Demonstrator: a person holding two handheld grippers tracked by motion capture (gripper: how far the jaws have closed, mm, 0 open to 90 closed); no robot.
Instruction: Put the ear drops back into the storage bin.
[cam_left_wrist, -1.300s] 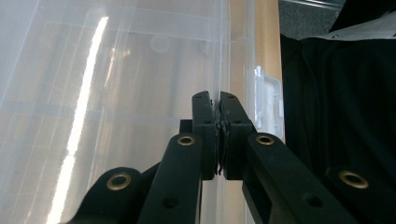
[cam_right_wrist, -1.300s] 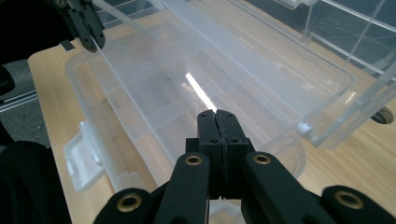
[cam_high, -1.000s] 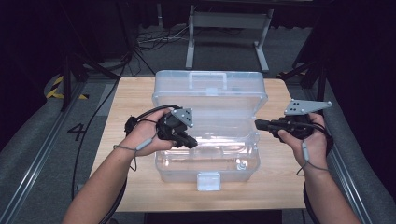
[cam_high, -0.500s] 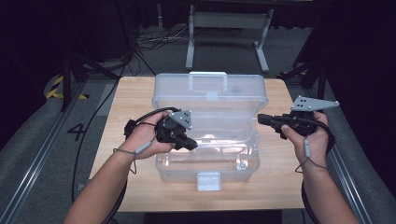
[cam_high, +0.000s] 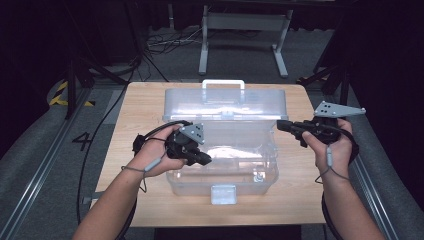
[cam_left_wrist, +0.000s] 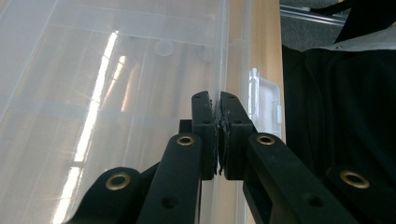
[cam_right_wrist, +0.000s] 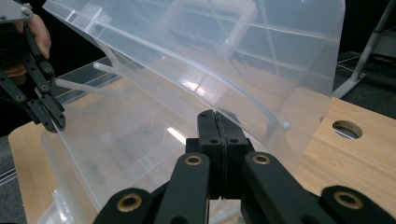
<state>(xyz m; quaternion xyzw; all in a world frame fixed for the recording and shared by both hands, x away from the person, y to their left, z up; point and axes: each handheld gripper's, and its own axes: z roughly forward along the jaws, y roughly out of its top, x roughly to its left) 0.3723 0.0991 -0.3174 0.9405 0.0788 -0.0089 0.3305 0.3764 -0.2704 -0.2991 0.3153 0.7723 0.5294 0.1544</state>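
The wooden counter (cam_high: 135, 125) carries a large clear plastic storage box (cam_high: 225, 165) with its lid (cam_high: 225, 105) open and tilted back; the white carry handle (cam_high: 223, 83) is at the far edge and the white latch (cam_high: 223, 194) is on the near wall. The box stands in the middle of the counter and looks empty inside.

Compared with a second ago, not much is different: the box and lid keep the same place, the left hand has moved only a little along the left wall, and the right hand is almost still. I judge that the work is paused at holding the box, maybe before closing the lid.

The left gripper (cam_left_wrist: 218, 100) has its jaws closed on the thin rim of the box (cam_left_wrist: 223, 56), which runs up between them. The right gripper (cam_right_wrist: 217, 122) is at the right end of the box, under the curved lid, with jaws fully together; whether a thin edge sits between them, I cannot tell.
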